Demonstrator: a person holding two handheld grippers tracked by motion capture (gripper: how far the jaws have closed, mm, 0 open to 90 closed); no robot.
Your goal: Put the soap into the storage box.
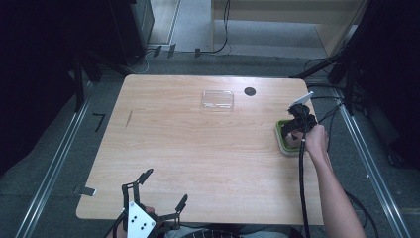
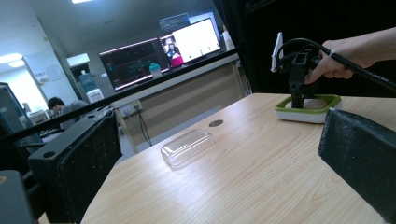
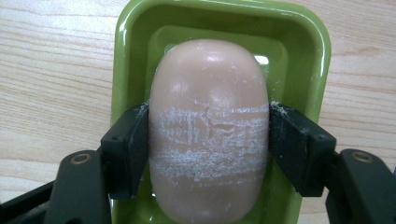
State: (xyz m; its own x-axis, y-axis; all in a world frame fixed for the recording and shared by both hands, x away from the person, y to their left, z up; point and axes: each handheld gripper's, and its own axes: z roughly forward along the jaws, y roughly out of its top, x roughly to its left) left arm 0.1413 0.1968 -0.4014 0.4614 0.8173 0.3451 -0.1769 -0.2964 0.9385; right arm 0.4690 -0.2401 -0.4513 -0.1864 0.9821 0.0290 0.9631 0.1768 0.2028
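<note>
A pale pink soap bar [image 3: 209, 93] with white scuff marks lies in a green soap dish [image 3: 224, 11] near the table's right edge [image 1: 280, 130]. My right gripper [image 3: 209, 144] points down into the dish, and its black pads [image 3: 133, 140] press against both long sides of the soap. A hand holds that gripper [image 1: 297, 130] from the right. My left gripper [image 1: 166, 186] is at the table's front edge, with its jaws spread wide and nothing between them [image 2: 219, 163]. It faces the dish [image 2: 308, 114] from across the table.
A clear plastic lid [image 1: 217, 99] lies flat at the back centre of the wooden table [image 1: 198, 148], also seen from the left gripper view [image 2: 187, 146]. A small dark round spot [image 1: 249, 91] sits just right of it. Cables and metal rails run along the floor.
</note>
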